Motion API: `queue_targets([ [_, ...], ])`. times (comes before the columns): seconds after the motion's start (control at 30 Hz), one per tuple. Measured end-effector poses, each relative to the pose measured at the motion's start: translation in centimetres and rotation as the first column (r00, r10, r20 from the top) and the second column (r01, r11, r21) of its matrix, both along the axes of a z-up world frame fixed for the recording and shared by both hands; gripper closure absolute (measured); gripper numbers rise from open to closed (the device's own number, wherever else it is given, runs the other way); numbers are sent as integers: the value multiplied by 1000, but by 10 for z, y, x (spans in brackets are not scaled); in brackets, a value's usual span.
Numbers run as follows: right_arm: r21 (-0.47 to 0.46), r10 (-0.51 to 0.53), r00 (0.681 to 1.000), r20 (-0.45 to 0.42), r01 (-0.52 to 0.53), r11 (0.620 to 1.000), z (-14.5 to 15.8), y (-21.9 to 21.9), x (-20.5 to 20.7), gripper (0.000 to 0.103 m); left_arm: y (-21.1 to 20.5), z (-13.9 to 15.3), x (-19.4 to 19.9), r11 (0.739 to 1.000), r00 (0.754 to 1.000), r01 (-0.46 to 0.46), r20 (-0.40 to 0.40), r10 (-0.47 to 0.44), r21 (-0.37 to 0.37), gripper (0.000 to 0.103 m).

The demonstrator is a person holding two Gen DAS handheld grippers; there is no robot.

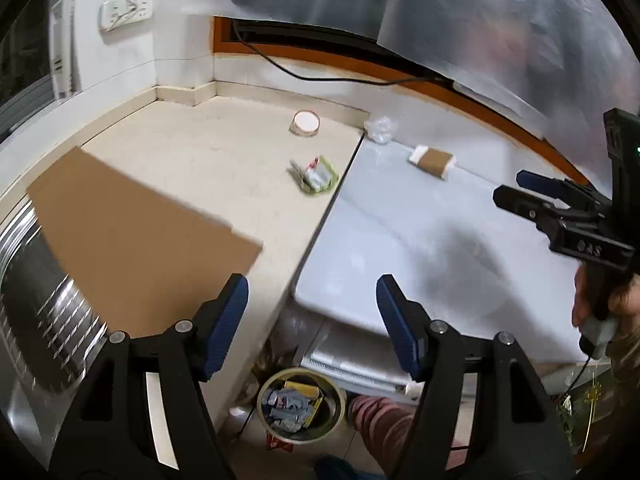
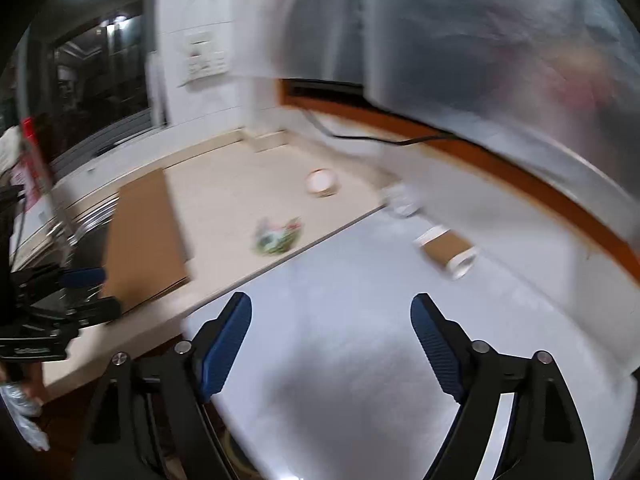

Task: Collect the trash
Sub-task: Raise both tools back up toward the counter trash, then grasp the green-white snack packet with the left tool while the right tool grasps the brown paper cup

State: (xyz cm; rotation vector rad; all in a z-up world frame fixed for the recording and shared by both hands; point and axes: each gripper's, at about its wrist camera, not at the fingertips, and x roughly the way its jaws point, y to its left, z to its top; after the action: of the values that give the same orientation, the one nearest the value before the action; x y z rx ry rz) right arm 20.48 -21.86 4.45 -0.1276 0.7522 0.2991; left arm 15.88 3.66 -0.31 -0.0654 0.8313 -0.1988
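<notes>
Left gripper (image 1: pixel 312 324): jaws spread wide, nothing between them, hanging over the seam where the beige counter (image 1: pixel 224 168) meets the white appliance top (image 1: pixel 400 220).
Right gripper (image 2: pixel 332 344): jaws spread wide and empty, above the white appliance top (image 2: pixel 360 280); in the left wrist view it shows at the right edge (image 1: pixel 516 190).
Green wrapper (image 1: pixel 314 174): crumpled on the counter, ahead of the left gripper, just beside the seam; ahead and left of the right gripper (image 2: pixel 278 236), blurred.
Paper cup (image 1: pixel 433 160): brown-sleeved, lying on its side on the appliance top, ahead and right of both grippers (image 2: pixel 448 250).
Clear plastic scrap (image 1: pixel 380 129): crumpled near the wall, beyond the cup.
Round tub (image 1: pixel 306 122): on the counter, far ahead.
Cardboard sheet (image 1: pixel 140 232): flat on the counter, left of the left gripper.
Bin (image 1: pixel 301 404): on the floor below the left gripper, holding scraps.
</notes>
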Motion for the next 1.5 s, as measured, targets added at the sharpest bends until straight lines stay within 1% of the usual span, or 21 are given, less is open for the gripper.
queue_targets([
  [0.1, -37, -17, 1000, -12, 17, 999, -3, -20, 50, 18, -9, 1, 42, 1000, 1000, 7, -20, -7, -10, 37],
  [0.2, -68, -21, 1000, -13, 20, 997, -14, -38, 94, 18, -19, -5, 85, 999, 998, 11, -56, -12, -31, 37],
  [0.3, -107, -34, 999, -6, 33, 994, -28, -52, 128, 17, -29, -20, 128, 999, 995, 5, -104, -10, -47, 37],
  [0.4, -148, -47, 999, -22, 43, 988, -49, -66, 160, 17, -36, -39, 164, 999, 988, -5, -154, -3, -49, 37],
  [0.6, -173, -67, 994, -83, 52, 984, -90, -87, 198, 17, -43, -79, 227, 997, 968, -63, -245, 50, -42, 37],
  [0.77, -195, -65, 991, -120, 41, 980, -115, -91, 214, 17, -43, -105, 260, 993, 949, -105, -304, 86, -47, 37],
  [0.8, -198, -67, 989, -132, 40, 979, -119, -93, 219, 17, -43, -109, 263, 992, 945, -114, -313, 95, -45, 37],
  [0.87, -179, -67, 987, -149, 40, 983, -125, -95, 221, 18, -45, -109, 267, 992, 950, -119, -293, 105, -33, 37],
  [0.93, -152, -62, 985, -158, 38, 988, -130, -94, 224, 32, -47, -110, 272, 992, 951, -124, -291, 109, -35, 37],
  [1.0, -134, -63, 986, -156, 42, 990, -131, -97, 222, 33, -46, -110, 271, 991, 950, -127, -292, 110, -41, 39],
  [1.07, -127, -54, 987, -148, 36, 991, -130, -96, 217, 35, -47, -110, 270, 991, 951, -124, -291, 105, -48, 60],
  [1.1, -138, -50, 989, -140, 31, 990, -130, -94, 213, 38, -47, -109, 269, 991, 951, -119, -294, 98, -56, 62],
  [1.13, -154, -45, 991, -122, 26, 988, -128, -92, 208, 40, -48, -110, 267, 991, 951, -116, -295, 90, -69, 68],
  [1.17, -157, -44, 993, -108, 26, 987, -126, -91, 203, 44, -46, -108, 263, 990, 952, -115, -293, 88, -77, 72],
  [1.23, -147, -50, 994, -97, 36, 988, -122, -88, 198, 52, -44, -104, 254, 990, 958, -117, -271, 91, -80, 76],
  [1.27, -139, -56, 995, -79, 45, 989, -116, -88, 194, 67, -44, -103, 251, 990, 961, -115, -261, 90, -81, 78],
  [1.3, -102, -58, 996, -73, 50, 994, -108, -92, 190, 74, -42, -100, 247, 990, 964, -115, -252, 90, -85, 80],
  [1.33, -68, -57, 994, -88, 51, 996, -103, -94, 189, 76, -42, -98, 244, 989, 965, -115, -247, 90, -88, 81],
  [1.37, -61, -59, 993, -102, 53, 997, -101, -94, 187, 77, -42, -96, 241, 990, 966, -114, -244, 90, -87, 81],
  [1.43, -97, -52, 994, -100, 42, 994, -101, -91, 180, 78, -41, -91, 234, 991, 969, -107, -230, 87, -78, 82],
  [1.5, -107, -49, 994, -99, 38, 994, -99, -90, 174, 79, -41, -85, 227, 992, 973, -98, -214, 80, -74, 82],
])
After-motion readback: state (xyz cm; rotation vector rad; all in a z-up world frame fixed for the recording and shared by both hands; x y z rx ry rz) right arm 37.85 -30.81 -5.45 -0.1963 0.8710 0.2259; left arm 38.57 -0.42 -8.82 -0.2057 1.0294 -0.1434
